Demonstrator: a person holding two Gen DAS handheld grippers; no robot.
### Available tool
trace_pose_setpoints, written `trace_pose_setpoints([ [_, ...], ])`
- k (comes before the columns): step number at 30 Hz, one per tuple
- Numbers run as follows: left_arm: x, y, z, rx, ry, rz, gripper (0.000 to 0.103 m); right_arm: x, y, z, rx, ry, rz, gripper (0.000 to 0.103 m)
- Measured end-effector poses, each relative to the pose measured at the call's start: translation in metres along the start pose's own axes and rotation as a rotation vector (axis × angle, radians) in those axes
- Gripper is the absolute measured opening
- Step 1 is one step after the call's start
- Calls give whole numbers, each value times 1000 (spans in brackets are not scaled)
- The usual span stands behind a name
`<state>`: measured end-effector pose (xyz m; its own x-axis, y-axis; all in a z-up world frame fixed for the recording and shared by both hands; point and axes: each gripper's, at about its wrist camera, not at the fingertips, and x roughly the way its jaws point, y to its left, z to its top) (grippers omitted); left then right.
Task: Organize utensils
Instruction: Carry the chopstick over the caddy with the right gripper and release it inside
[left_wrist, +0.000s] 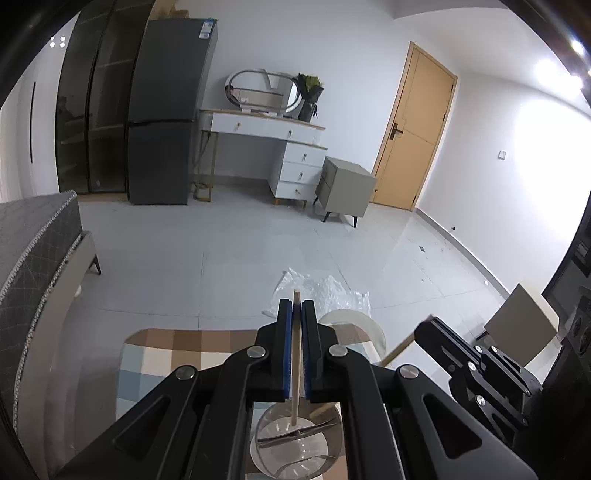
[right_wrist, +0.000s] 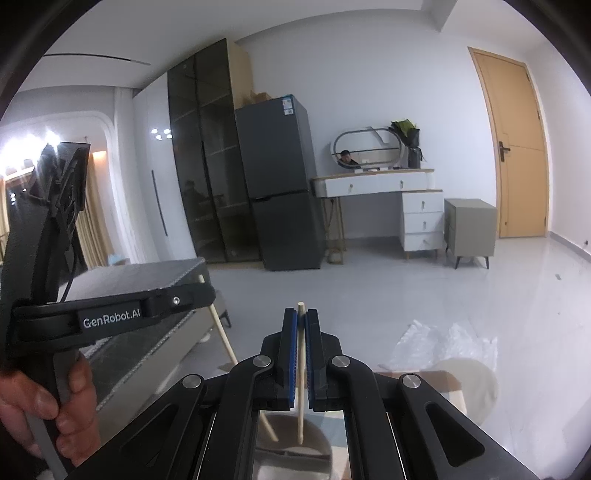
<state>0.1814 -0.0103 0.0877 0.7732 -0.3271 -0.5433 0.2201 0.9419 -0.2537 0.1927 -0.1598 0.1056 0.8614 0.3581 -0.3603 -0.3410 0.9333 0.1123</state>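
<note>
Two chopsticks, one per tong: my left tong (left_wrist: 297, 308) clenches one chopstick (left_wrist: 295, 369), my right tong (right_wrist: 301, 317) the other (right_wrist: 301, 369), above one holder (left_wrist: 291, 446).

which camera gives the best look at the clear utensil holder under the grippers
The left wrist view. It shows the clear utensil holder from above, with its slotted bottom, metal tongs lying inside and the chopstick held in the left gripper hanging over it. The right wrist view catches only a blurred part of it between the gripper's arms.
</note>
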Motion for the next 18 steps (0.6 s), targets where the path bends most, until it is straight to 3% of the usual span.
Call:
trace_pose_setpoints([
  [9, 13, 6, -17, 8, 42, -34, 0, 18, -2, -25, -30, 86, 10, 3],
  [15, 20, 7, -15, -5, 160, -64, 1, 21, 3, -31, -29, 126, 42, 6],
  [18, 15, 8, -13, -6, 190, -21, 13, 16, -3, -31, 3, 125, 58, 7],
])
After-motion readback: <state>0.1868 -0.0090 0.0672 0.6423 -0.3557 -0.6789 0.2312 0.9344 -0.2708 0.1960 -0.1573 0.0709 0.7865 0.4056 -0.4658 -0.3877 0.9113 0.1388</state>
